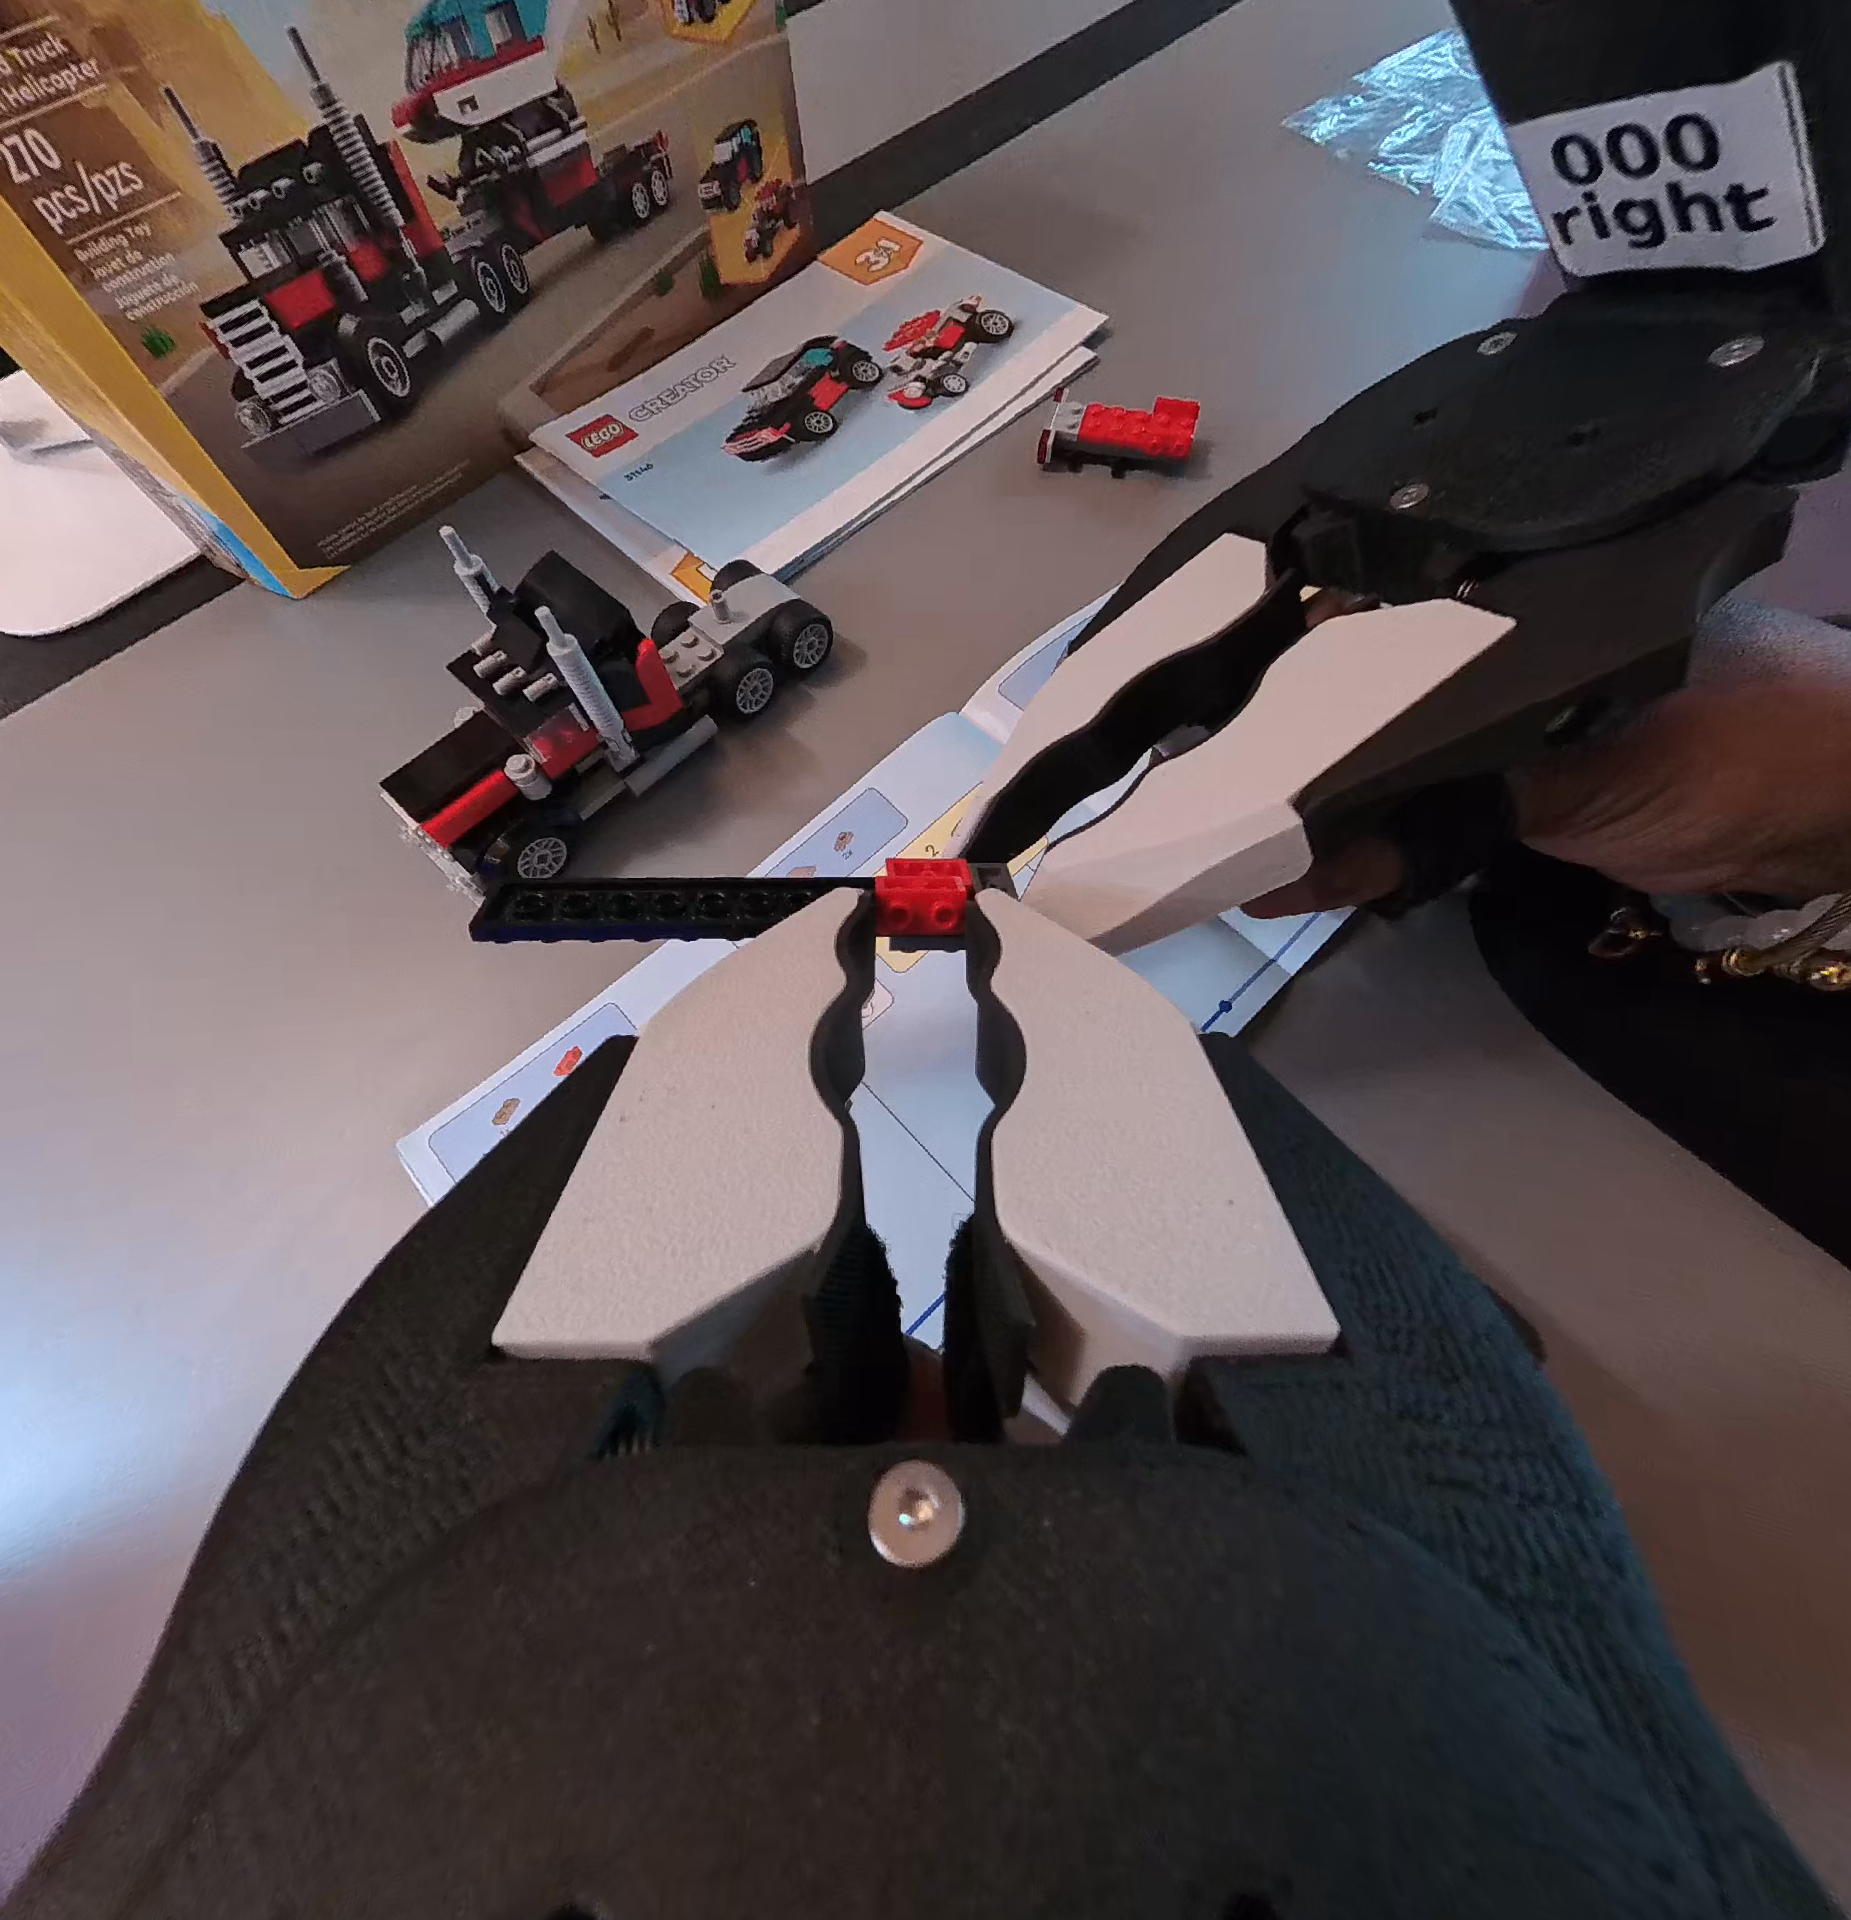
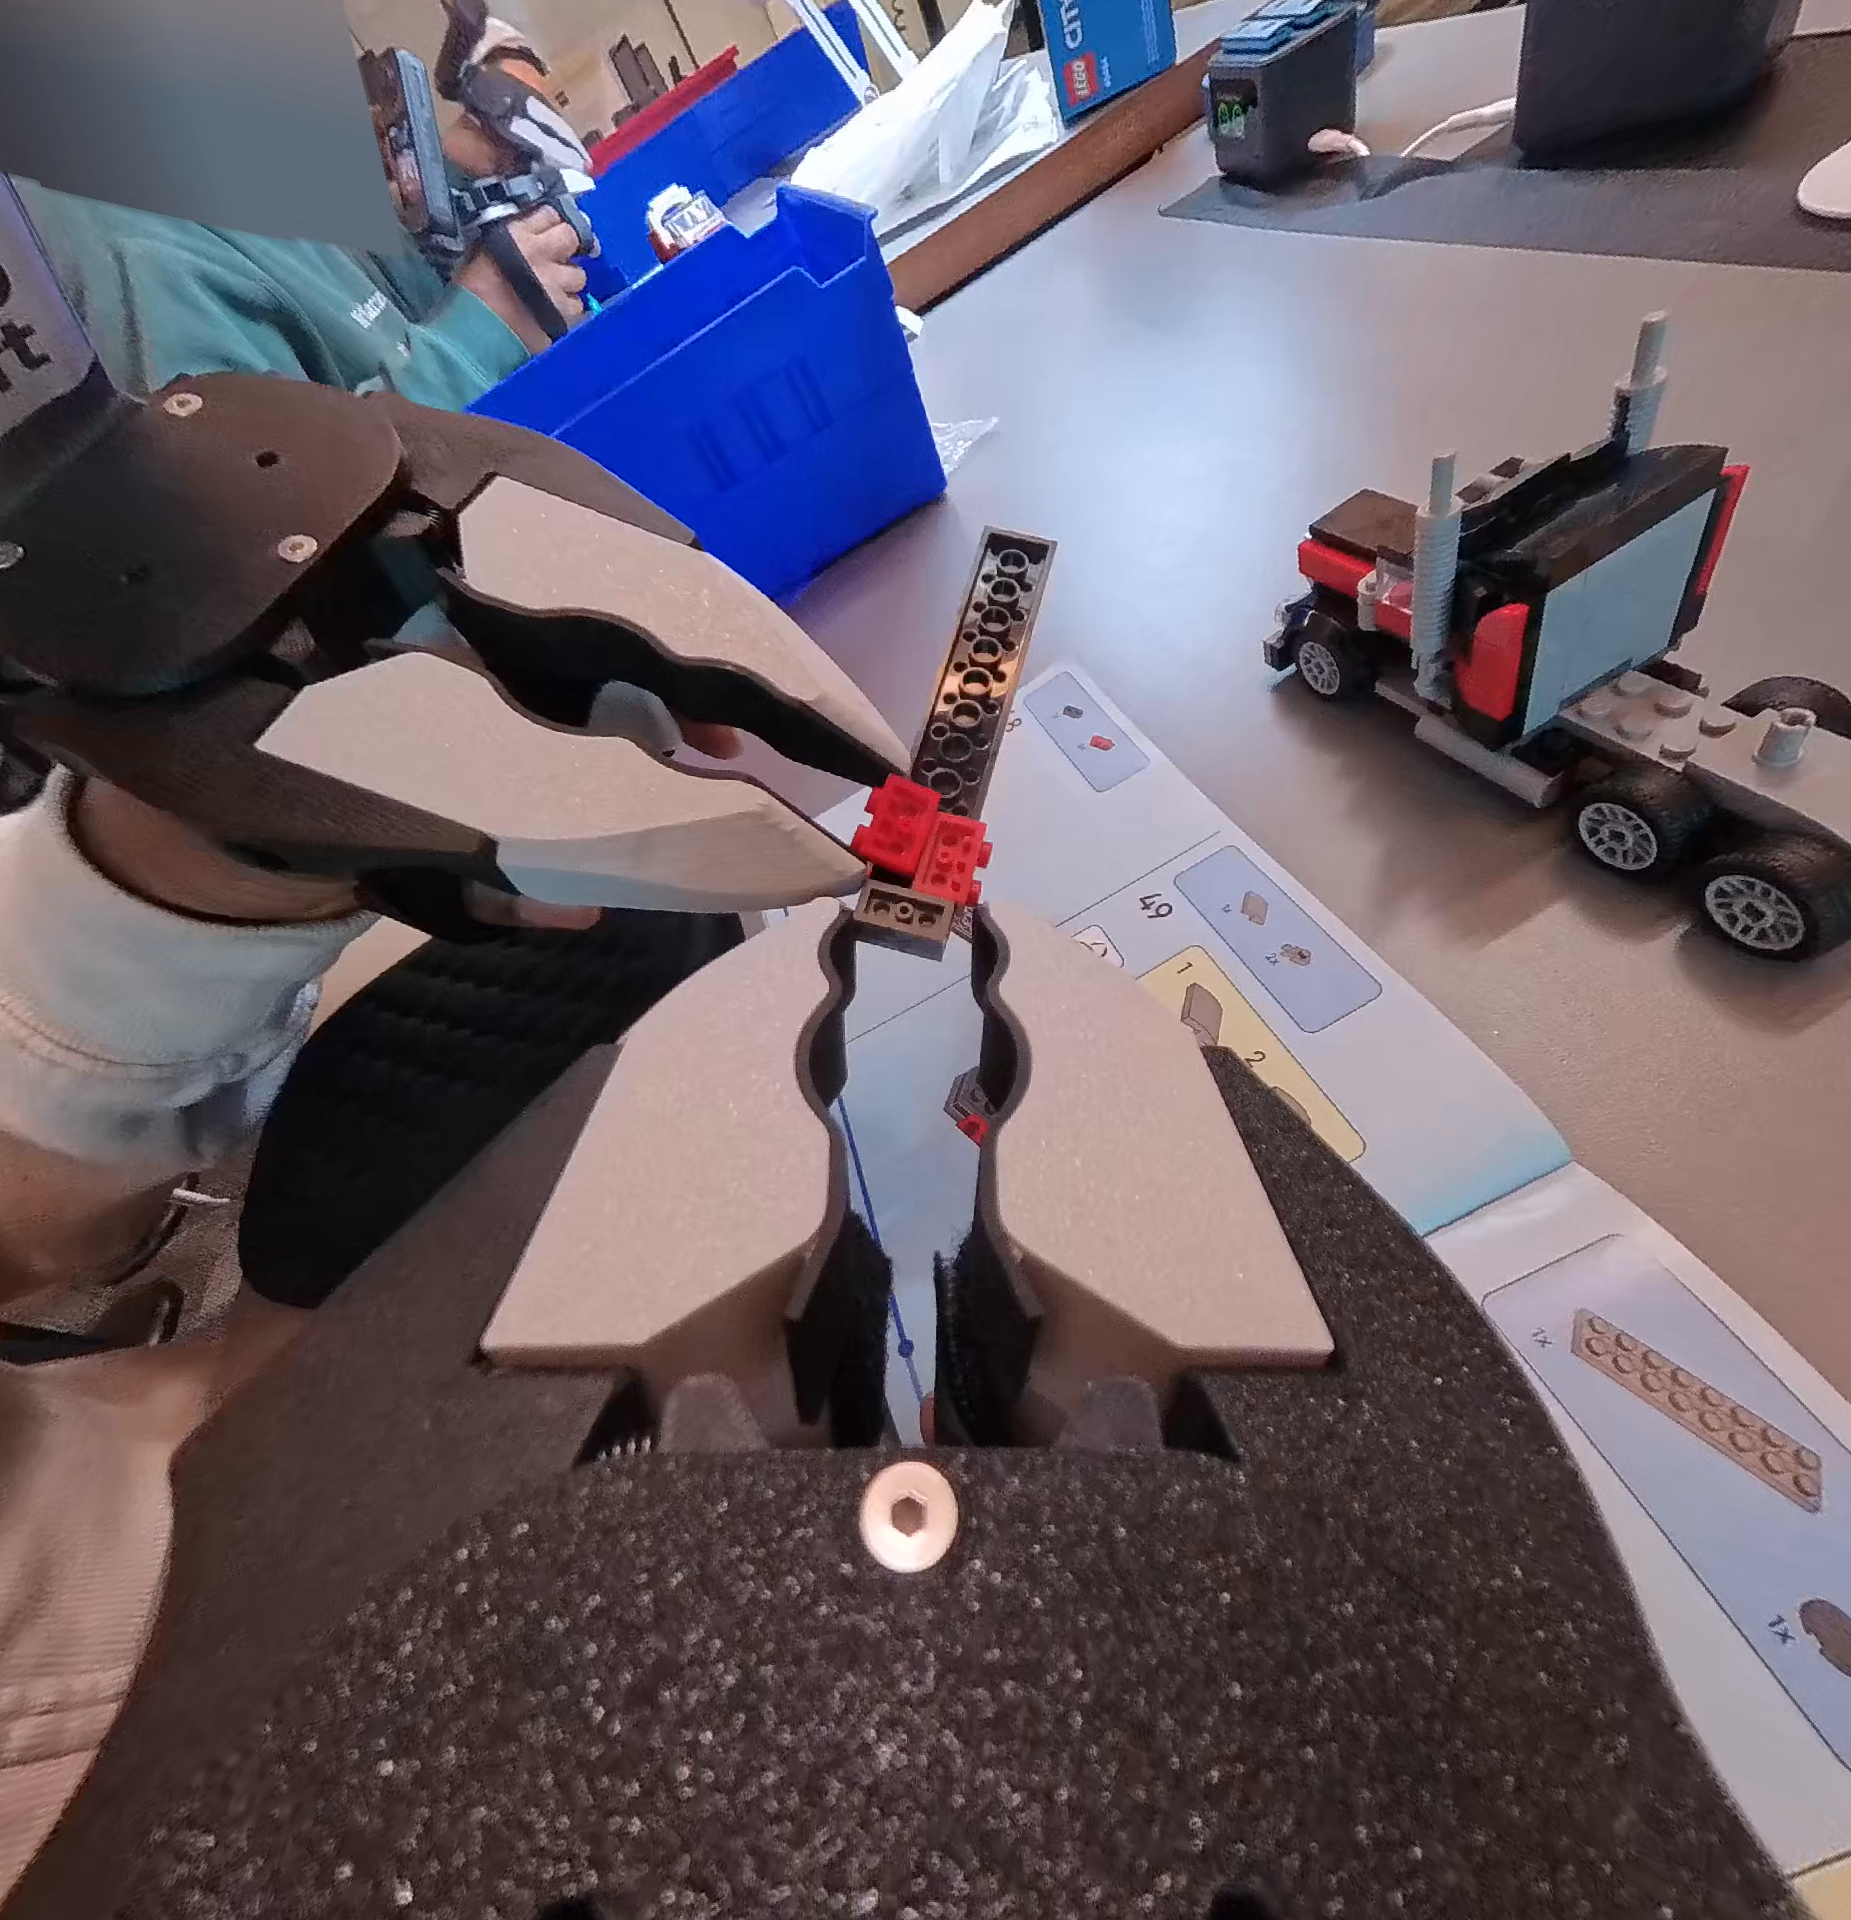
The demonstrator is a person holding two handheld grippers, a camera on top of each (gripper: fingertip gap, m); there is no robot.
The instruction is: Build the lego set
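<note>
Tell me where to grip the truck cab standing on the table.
Judging by shape, grip the truck across its flat cab side walls from above, behind the two grey exhaust stacks. It stands upright on its wheels; the stacks look thin and likely pop off.

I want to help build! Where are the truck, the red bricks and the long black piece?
truck [image 1: 609,717]: left wrist view, cab side.
red bricks [image 1: 923,899]: left wrist view, front face.
long black piece [image 2: 988,665]: right wrist view, underside.
</note>
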